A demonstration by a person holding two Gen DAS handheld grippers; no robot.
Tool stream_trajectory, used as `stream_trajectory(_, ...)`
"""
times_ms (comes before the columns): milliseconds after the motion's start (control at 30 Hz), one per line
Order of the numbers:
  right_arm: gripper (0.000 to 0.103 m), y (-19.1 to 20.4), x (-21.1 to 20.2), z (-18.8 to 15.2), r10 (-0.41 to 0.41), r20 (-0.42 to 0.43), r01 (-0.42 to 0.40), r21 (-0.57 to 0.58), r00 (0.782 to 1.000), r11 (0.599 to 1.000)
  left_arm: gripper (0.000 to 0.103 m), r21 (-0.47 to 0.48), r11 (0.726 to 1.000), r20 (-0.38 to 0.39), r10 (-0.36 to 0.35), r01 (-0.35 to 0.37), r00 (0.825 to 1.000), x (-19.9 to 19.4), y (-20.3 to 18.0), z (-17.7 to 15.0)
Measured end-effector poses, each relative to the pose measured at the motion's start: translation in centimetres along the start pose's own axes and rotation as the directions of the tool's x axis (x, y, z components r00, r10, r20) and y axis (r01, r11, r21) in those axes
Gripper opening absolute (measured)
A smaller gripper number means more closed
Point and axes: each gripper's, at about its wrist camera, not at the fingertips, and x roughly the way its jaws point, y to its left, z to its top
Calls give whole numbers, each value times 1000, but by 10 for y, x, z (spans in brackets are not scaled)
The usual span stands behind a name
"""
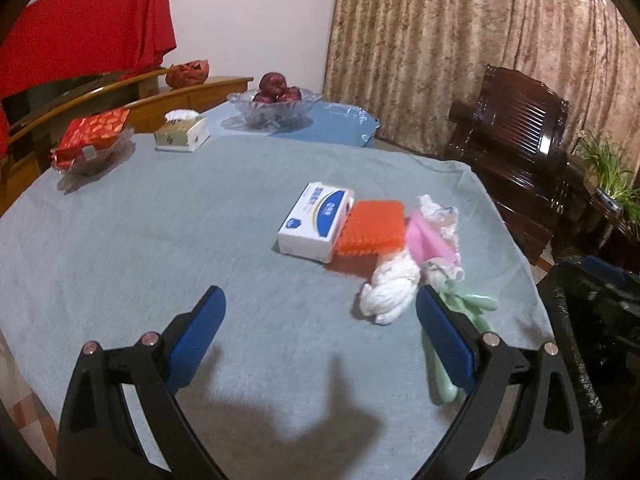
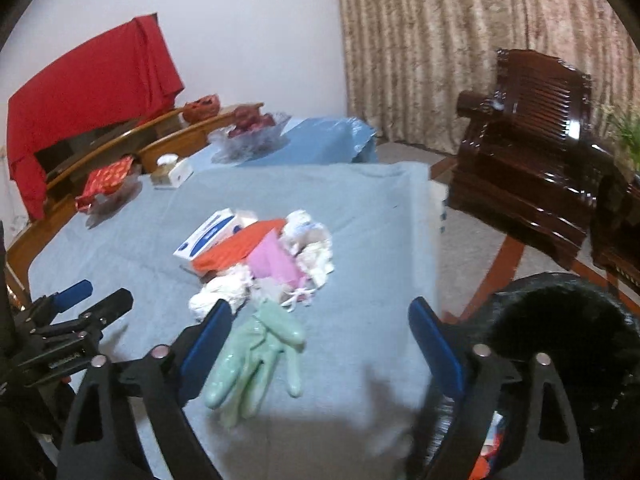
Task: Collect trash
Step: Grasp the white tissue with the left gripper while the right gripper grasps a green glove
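A trash pile lies on the grey-blue tablecloth (image 1: 120,240): a white and blue box (image 1: 314,222), an orange scrubber pad (image 1: 370,228), a pink piece (image 1: 428,236), crumpled white tissue (image 1: 390,288) and a pale green rubber glove (image 2: 256,354). My left gripper (image 1: 320,302) is open and empty, just short of the tissue, which lies by its right finger. My right gripper (image 2: 320,312) is open and empty above the table's near edge, with the glove beside its left finger. A black trash bag (image 2: 560,336) stands open at the table's right, under the right gripper's right finger.
At the table's far end stand a glass bowl of red fruit (image 1: 276,100), a tissue holder (image 1: 182,130) and a red packet on a glass dish (image 1: 94,136). A dark wooden armchair (image 1: 516,148) and a plant (image 1: 612,176) stand right of the table. A wooden cabinet with red cloth (image 1: 80,20) is at the left.
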Motion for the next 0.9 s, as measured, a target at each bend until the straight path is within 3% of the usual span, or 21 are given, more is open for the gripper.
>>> stream_trajectory(233, 67, 15, 47, -11, 25, -78, -26, -6, 997, 1000, 84, -8, 1000, -36, 1, -2, 999, 19, 8, -5)
stream_trajectory(700, 66, 31, 106, -27, 37, -213, -45, -35, 976, 998, 84, -30, 999, -68, 14, -16, 998, 45, 19, -9)
stream_trajectory(767, 58, 32, 106, -27, 60, -216, -69, -35, 975, 997, 84, -30, 999, -69, 14, -16, 998, 47, 19, -9)
stream_trajectory(833, 38, 33, 105, -28, 118, -220, -126, -23, 968, 992, 84, -31, 999, -71, 12, -15, 997, 49, 17, -9)
stream_trajectory(900, 31, 33, 103, -30, 132, -216, -139, -16, 967, 990, 84, -30, 999, -74, 9, -11, 997, 51, 15, -9)
